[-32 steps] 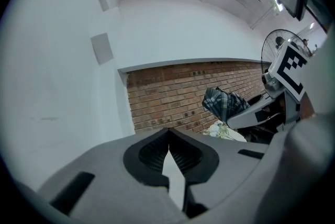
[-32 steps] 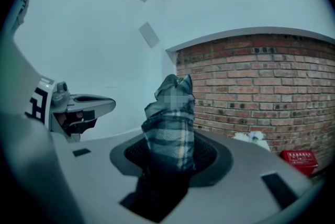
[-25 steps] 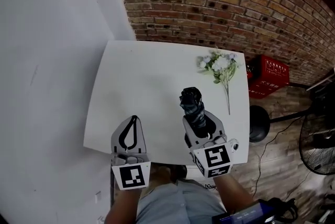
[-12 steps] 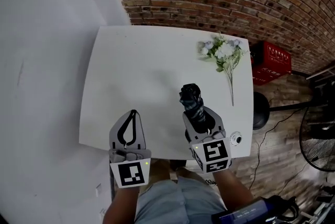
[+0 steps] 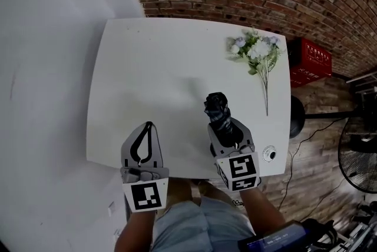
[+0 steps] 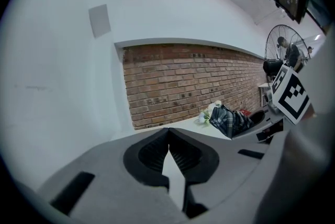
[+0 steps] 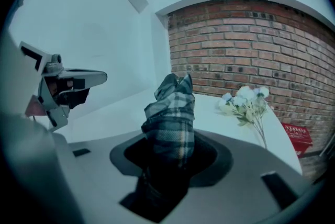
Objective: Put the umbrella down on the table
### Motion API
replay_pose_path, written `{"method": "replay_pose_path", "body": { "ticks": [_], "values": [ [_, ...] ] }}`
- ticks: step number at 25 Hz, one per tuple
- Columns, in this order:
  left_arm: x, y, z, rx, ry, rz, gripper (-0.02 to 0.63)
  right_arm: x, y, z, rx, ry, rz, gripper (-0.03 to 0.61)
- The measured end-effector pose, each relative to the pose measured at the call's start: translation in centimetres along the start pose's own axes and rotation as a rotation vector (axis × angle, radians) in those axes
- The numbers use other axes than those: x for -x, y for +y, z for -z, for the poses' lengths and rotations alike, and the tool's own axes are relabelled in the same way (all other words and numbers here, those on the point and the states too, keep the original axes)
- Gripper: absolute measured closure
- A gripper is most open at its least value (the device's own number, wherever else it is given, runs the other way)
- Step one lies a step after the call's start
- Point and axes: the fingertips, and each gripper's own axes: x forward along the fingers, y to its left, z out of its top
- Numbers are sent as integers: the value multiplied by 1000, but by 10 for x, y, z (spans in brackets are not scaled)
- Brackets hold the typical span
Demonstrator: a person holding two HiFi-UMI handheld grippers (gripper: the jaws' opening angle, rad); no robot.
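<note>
Plaid dark fabric of the folded umbrella (image 5: 218, 112) juts forward from the right gripper (image 5: 228, 138), whose jaws are clamped on its lower part. That hides the handle end, and no view shows whether it touches the white table (image 5: 153, 68), over whose near right part it is held. Over the near edge the left gripper (image 5: 149, 127) has its jaws closed tip to tip on nothing, and a small round object (image 5: 270, 154) beside the right gripper is too small to identify.
</note>
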Motion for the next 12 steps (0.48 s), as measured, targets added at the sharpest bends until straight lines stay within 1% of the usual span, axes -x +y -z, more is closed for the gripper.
{"method": "replay_pose_path", "body": {
  "ticks": [12],
  "values": [
    [-12, 14, 26, 25, 42, -2, 606, -25, -1, 26, -6, 63, 6, 391]
  ]
}}
